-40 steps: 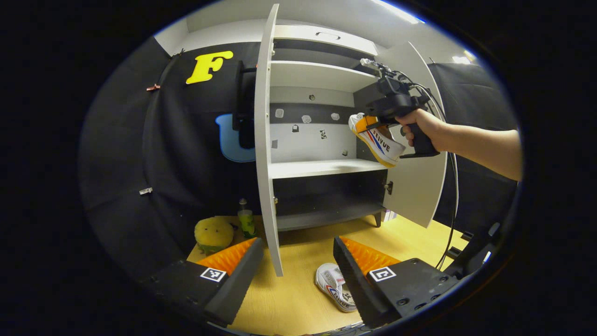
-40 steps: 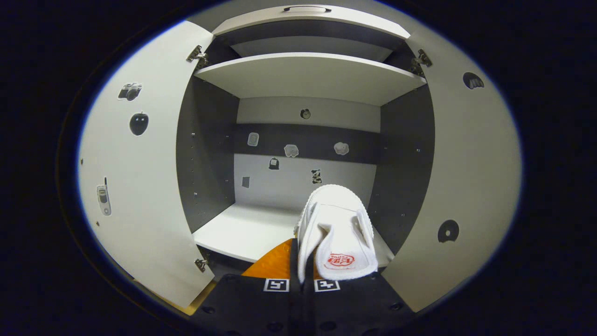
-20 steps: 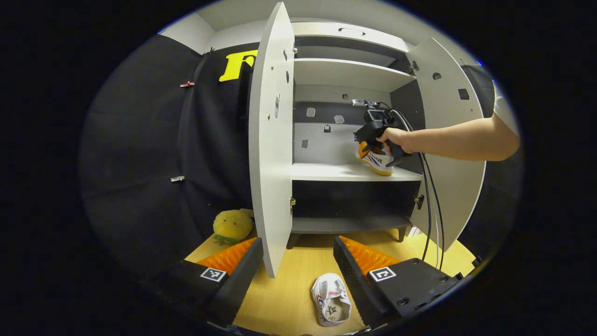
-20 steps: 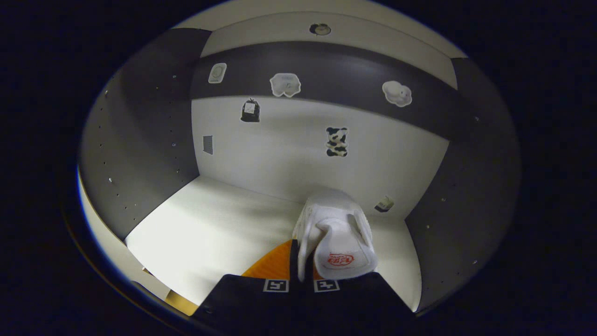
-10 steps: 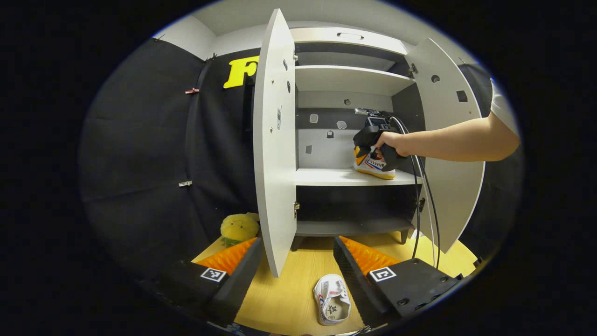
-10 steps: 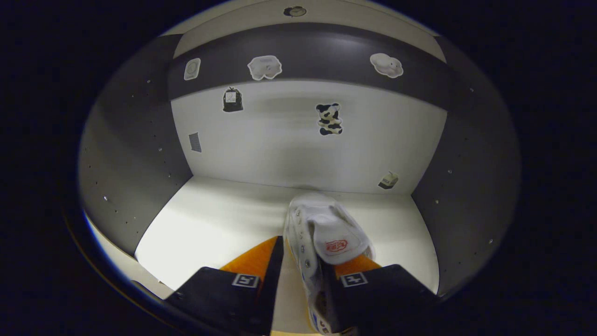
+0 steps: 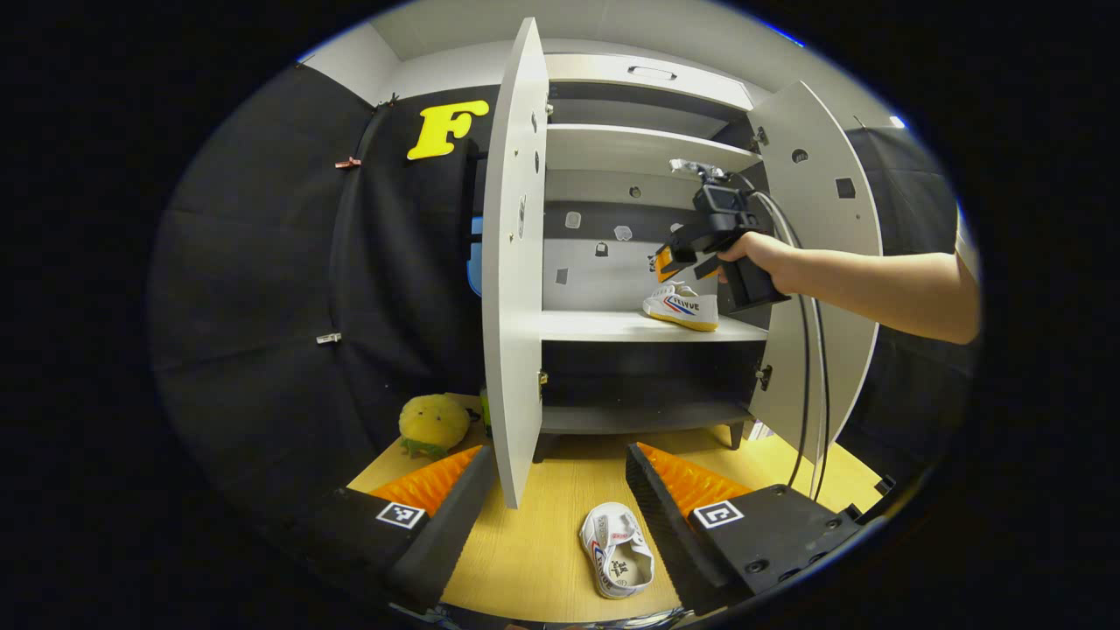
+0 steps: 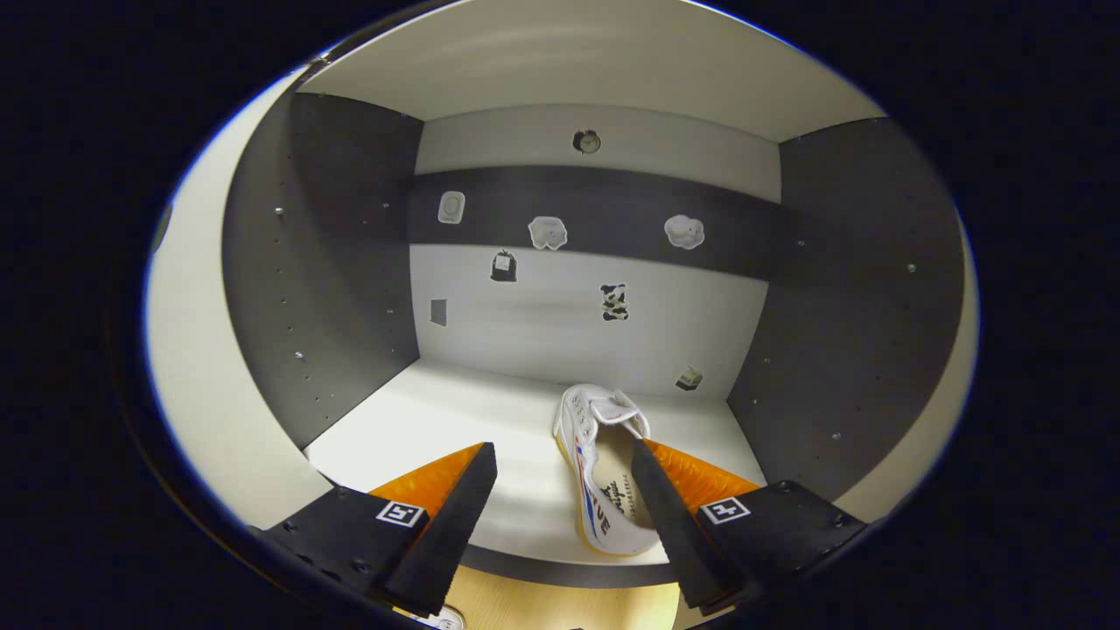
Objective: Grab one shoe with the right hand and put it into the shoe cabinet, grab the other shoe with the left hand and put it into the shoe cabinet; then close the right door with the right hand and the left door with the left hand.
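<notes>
A white shoe [image 8: 602, 477] with red and blue stripes rests on the middle shelf [image 8: 455, 420] of the shoe cabinet, toward its right side; it is the same shoe [image 7: 682, 306] in the left gripper view. My right gripper [image 8: 564, 490] is open, drawn back above and in front of it, and it is held by a hand [image 7: 761, 255]. The other white shoe [image 7: 617, 550] lies on the wooden floor [image 7: 542, 542]. My left gripper [image 7: 560, 499] hangs open above it. Both cabinet doors stand open: the left door [image 7: 512, 262] and the right door [image 7: 827, 254].
A yellow plush toy [image 7: 427, 423] sits on the floor left of the cabinet, against the black cloth wall. Cables [image 7: 809, 376] hang from the right gripper in front of the right door. A lower dark shelf [image 7: 639, 416] lies under the middle shelf.
My right gripper opened and let the shoe down on the middle shelf, then pulled back and up. The left gripper barely shifted above the floor shoe.
</notes>
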{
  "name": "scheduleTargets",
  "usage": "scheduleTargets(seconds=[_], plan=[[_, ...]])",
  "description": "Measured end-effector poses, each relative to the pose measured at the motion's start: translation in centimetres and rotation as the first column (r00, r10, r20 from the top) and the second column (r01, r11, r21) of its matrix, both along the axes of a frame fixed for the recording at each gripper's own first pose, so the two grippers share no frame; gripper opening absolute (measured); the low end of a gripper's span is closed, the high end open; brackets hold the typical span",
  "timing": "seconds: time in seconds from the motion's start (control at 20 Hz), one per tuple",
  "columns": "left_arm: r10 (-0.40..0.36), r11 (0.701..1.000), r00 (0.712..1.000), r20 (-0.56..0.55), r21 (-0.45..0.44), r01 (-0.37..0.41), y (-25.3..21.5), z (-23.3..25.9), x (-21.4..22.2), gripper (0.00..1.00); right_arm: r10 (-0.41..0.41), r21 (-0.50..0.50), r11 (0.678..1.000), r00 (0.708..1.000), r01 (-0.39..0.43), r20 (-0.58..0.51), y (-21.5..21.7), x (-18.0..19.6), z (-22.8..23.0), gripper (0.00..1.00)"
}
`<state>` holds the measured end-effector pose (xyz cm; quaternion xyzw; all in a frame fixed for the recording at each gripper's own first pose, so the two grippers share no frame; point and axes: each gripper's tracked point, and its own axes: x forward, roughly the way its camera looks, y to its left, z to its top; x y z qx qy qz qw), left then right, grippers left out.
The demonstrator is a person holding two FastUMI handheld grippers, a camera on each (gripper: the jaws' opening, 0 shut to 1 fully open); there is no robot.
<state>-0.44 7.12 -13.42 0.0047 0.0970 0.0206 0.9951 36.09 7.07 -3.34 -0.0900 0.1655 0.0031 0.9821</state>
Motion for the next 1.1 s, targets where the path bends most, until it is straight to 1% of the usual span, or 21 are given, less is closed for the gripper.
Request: scheduleTargets(seconds=[0.2, 0.35, 0.5, 0.65, 0.75, 0.85, 1.0, 1.1], plan=[[-0.071, 0.997, 0.997, -0.023, 0.002, 0.071, 1.0, -1.5, -0.3, 0.95, -0.006, 0.016, 1.0, 0.996, 0.004, 0.087, 0.4, -5.7, 1.8, 0.98], [-0.123, 0.992, 0.99, -0.062, -0.001, 0.123, 1.5, -3.5, -0.5, 0.95, -0.022, 0.05, 0.999, 0.991, 0.016, 0.134, 0.6, -10.5, 1.7, 0.98], [-0.182, 0.983, 0.979, -0.091, -0.009, 0.181, 1.4, -5.0, -0.8, 0.95, -0.034, 0.1, 0.995, 0.99, 0.02, 0.14, 0.8, -15.4, -0.7, 0.98], [-0.214, 0.977, 0.969, -0.122, -0.016, 0.214, 1.1, -6.8, -0.7, 0.95, -0.062, 0.079, 0.995, 0.991, 0.053, 0.117, -0.2, -19.8, -4.4, 0.98], [-0.239, 0.971, 0.96, -0.149, -0.03, 0.237, 0.4, -8.5, -0.6, 0.95, -0.077, 0.083, 0.994, 0.993, 0.069, 0.095, -0.5, -22.7, -6.7, 0.98], [-0.274, 0.962, 0.941, -0.197, -0.038, 0.271, -0.6, -10.4, -0.4, 0.95, -0.115, 0.071, 0.991, 0.992, 0.11, 0.06, -1.7, -25.1, -9.1, 0.98], [-0.342, 0.939, 0.898, -0.277, -0.064, 0.338, -2.6, -13.6, -0.4, 0.95, -0.172, 0.089, 0.981, 0.985, 0.172, -0.006, -3.1, -29.0, -12.3, 0.98], [-0.354, 0.934, 0.877, -0.326, -0.068, 0.352, -3.3, -15.7, 0.1, 0.95, -0.213, 0.091, 0.972, 0.976, 0.216, -0.044, -4.6, -31.6, -14.0, 0.99]])
